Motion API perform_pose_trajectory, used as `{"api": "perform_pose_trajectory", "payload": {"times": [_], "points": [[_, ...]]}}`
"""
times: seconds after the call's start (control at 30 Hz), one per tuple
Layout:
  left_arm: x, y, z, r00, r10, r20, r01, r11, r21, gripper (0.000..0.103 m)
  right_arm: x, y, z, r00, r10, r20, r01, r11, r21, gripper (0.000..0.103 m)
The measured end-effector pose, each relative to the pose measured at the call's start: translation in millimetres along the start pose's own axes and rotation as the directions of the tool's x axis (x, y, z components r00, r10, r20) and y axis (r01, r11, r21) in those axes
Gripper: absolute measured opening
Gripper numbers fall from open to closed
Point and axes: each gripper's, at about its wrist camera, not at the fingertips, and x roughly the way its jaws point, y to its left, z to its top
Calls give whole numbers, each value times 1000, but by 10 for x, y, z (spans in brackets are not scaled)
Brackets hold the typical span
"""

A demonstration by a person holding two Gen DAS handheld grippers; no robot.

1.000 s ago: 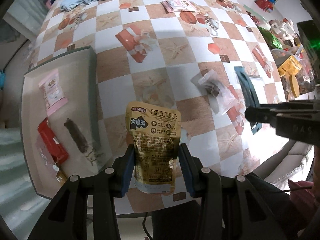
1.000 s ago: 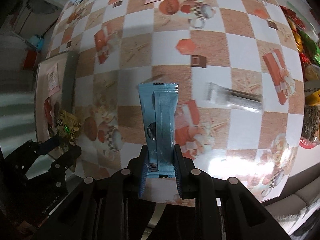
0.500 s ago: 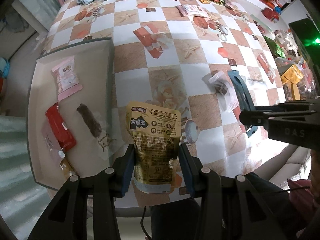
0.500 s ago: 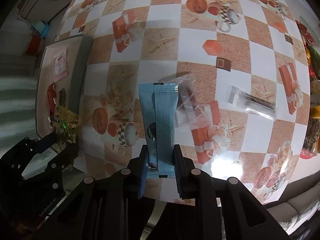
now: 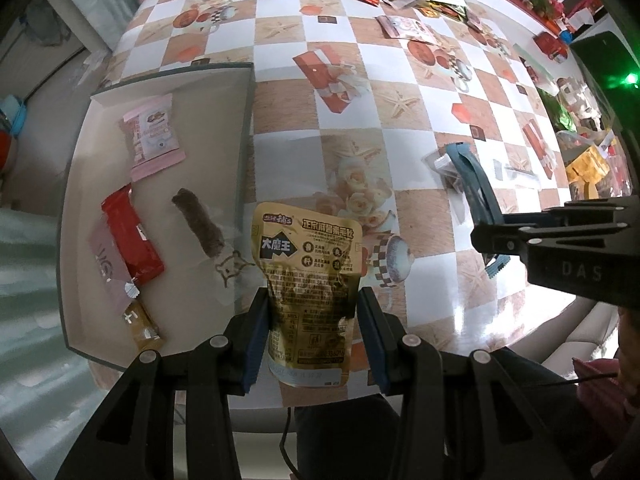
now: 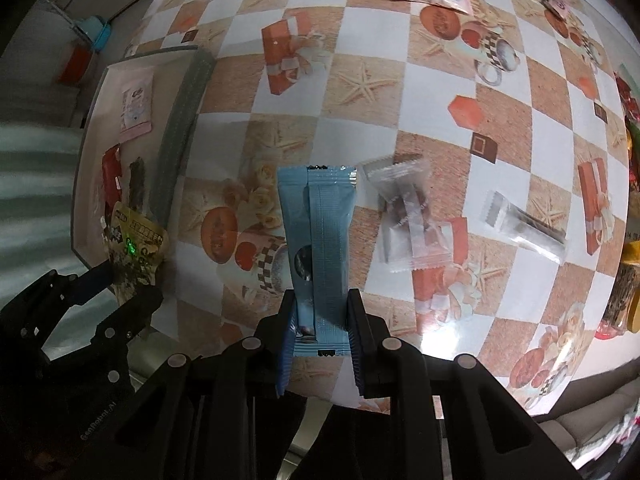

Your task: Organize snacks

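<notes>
From the left wrist, the left claw [image 5: 312, 320] pinches a gold pouch [image 5: 308, 280] by its lower half, hanging just beside the tray [image 5: 244, 128] wall – I'd carry it clear over that rim and set it on a bare patch, off the brown bar [image 5: 198, 224]. From the right wrist, the right claw [image 6: 320, 320] grips a blue packet [image 6: 318, 232] above the counter [image 6: 360, 128] – better it waits its turn

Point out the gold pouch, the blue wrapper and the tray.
gold pouch [image 5: 308, 276], left wrist view, printed front panel
blue wrapper [image 6: 318, 240], right wrist view, back seam
tray [image 5: 248, 120], left wrist view, right wall
</notes>
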Motion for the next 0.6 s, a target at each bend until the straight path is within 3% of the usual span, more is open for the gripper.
{"api": "perform_pose_trajectory", "payload": {"times": [0.6], "points": [[-40, -92, 53, 999, -21, 27, 20, 999, 50, 47, -52, 57, 68, 1000, -29, 14, 28, 1000, 5, 25]]}}
